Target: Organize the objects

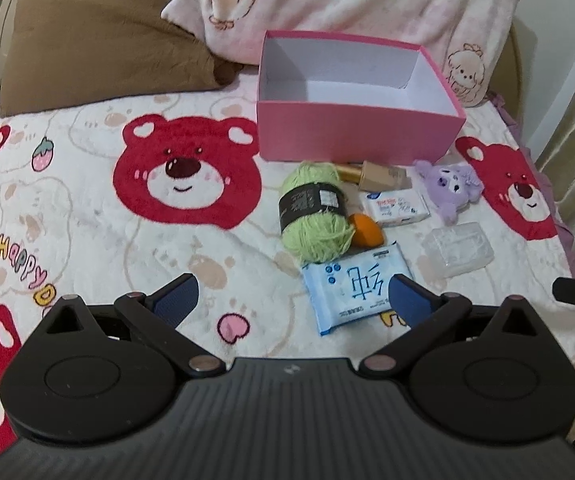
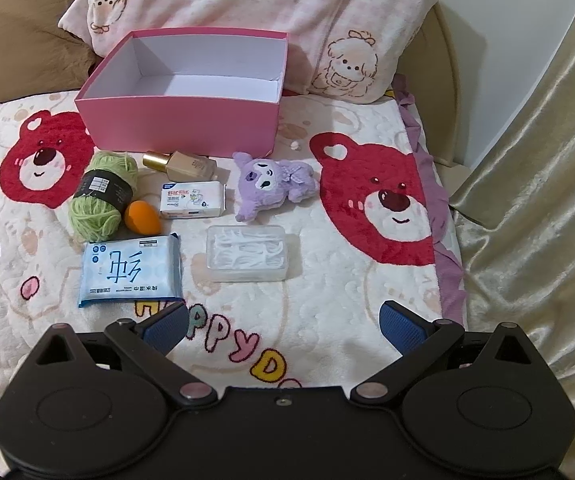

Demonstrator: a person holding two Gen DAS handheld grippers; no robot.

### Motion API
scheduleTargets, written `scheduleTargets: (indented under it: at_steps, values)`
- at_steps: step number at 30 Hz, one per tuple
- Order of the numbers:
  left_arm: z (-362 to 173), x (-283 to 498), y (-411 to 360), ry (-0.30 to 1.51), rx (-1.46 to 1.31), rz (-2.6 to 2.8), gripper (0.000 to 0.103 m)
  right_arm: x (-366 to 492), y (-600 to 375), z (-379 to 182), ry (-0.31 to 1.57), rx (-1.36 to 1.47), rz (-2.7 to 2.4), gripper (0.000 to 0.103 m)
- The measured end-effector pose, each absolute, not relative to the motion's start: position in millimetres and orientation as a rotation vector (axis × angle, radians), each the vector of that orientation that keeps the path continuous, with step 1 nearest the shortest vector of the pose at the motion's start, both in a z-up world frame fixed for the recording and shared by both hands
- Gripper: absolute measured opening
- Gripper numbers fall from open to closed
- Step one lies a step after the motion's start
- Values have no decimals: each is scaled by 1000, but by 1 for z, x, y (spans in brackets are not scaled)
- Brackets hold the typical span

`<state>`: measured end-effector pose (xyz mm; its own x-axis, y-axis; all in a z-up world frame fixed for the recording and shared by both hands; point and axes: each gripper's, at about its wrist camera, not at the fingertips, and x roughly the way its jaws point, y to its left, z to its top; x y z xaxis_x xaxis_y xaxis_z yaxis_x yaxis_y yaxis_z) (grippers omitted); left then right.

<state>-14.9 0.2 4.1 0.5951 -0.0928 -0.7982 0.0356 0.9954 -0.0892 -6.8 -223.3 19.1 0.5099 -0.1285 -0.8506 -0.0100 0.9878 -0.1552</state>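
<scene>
Clearly nothing is packed yet: the pink box (image 2: pixel 183 92) stands empty on the bed, with the yarn ball (image 2: pixel 101 196), wet-wipes pack (image 2: pixel 129 272) and floss-pick case (image 2: pixel 247 254) just before it. Both left tongs (image 1: pixel 293 300) and right tongs (image 2: pixel 283 320) hover apart, holding nothing. Best to start with the nearest flat items, gripping each across its narrow side.

I take the box (image 2: pixel 179 128) as my landmark on the blanket (image 2: pixel 327 288). Just before its front wall lie the yarn ball (image 2: pixel 101 196) at left, the bottle (image 2: pixel 183 165) on its side at middle, and the plush toy (image 2: pixel 271 184) at right. Nearer me than the bottle sits a small tissue pack (image 2: pixel 192 199), with the sponge (image 2: pixel 141 216) touching the yarn. Nearest me lie the wipes pack (image 2: pixel 131 270) and the floss-pick case (image 2: pixel 247 254). Pillows (image 2: pixel 247 12) rest behind the box.
</scene>
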Motion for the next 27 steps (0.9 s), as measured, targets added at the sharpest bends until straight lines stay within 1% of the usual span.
scheduleTargets:
  at_steps: [4, 7, 10, 14, 16, 20, 27]
  values:
    - [13, -8, 1, 955, -69, -96, 101, -8, -225, 28, 1003, -114, -39, 102]
    - [23, -1, 3, 962, -62, -129, 101, -13, -226, 41, 920, -80, 85, 102]
    - [32, 6, 1, 959, 12, -132, 100, -11, -231, 43, 865, -31, 214, 103]
    - [35, 18, -5, 959, 85, -162, 99, 9, -231, 25, 932, -25, 293, 103]
    - [31, 26, -11, 975, 101, -197, 99, 14, -228, 15, 939, -30, 292, 103]
    - [10, 34, -23, 990, 110, -264, 94, 23, -223, -3, 934, -4, 361, 103]
    - [-33, 43, -27, 980, 109, -288, 94, 44, -199, -45, 1013, -19, 499, 103]
